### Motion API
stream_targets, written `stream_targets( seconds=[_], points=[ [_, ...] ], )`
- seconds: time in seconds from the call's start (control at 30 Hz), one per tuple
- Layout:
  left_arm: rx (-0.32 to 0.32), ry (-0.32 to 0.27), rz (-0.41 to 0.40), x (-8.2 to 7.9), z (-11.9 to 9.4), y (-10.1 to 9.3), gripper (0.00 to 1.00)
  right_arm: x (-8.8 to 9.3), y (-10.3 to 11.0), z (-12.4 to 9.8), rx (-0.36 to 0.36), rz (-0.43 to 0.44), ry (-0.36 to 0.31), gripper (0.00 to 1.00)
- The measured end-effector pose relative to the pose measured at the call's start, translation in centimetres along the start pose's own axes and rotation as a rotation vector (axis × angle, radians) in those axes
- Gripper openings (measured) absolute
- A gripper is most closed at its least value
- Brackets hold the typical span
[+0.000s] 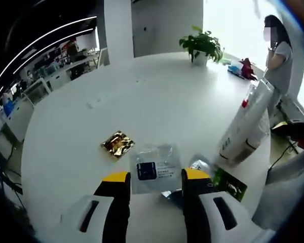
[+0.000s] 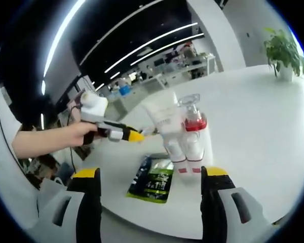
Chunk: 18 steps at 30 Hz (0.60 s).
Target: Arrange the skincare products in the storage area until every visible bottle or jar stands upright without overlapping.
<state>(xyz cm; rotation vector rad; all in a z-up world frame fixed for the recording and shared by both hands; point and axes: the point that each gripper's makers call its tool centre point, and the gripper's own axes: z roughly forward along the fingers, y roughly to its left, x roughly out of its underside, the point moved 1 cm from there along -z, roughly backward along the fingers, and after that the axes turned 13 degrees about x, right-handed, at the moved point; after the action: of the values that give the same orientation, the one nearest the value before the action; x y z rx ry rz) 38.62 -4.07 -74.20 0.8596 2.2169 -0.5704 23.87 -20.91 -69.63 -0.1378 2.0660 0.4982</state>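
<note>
In the left gripper view, the left gripper [image 1: 154,179] hovered wide apart over a clear plastic sachet [image 1: 154,166] on the round white table [image 1: 66,131], beside a crumpled gold foil packet [image 1: 117,144]. In the right gripper view, the right gripper [image 2: 151,174] gaped wide before upright white tubes and a red-collared pump bottle [image 2: 195,134], a green-black sachet [image 2: 154,179] lying flat alongside.

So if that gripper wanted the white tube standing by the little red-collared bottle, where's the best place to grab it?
Probably mid-body. The white tube stands on its cap, narrow at the bottom and flaring to a flat crimped top, pressed against the red-collared bottle on one side. I'd bring the right gripper in level from the front, jaws closing across the tube's flat faces above the cap.
</note>
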Motion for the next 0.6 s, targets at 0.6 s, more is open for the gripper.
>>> stream_targets(
  seconds=[0.6],
  points=[
    [-0.006, -0.062, 0.009, 1.1, -3.8, -3.0, 0.37, -0.3, 0.6, -0.1, -0.014, -0.047, -0.014, 0.78]
  ],
)
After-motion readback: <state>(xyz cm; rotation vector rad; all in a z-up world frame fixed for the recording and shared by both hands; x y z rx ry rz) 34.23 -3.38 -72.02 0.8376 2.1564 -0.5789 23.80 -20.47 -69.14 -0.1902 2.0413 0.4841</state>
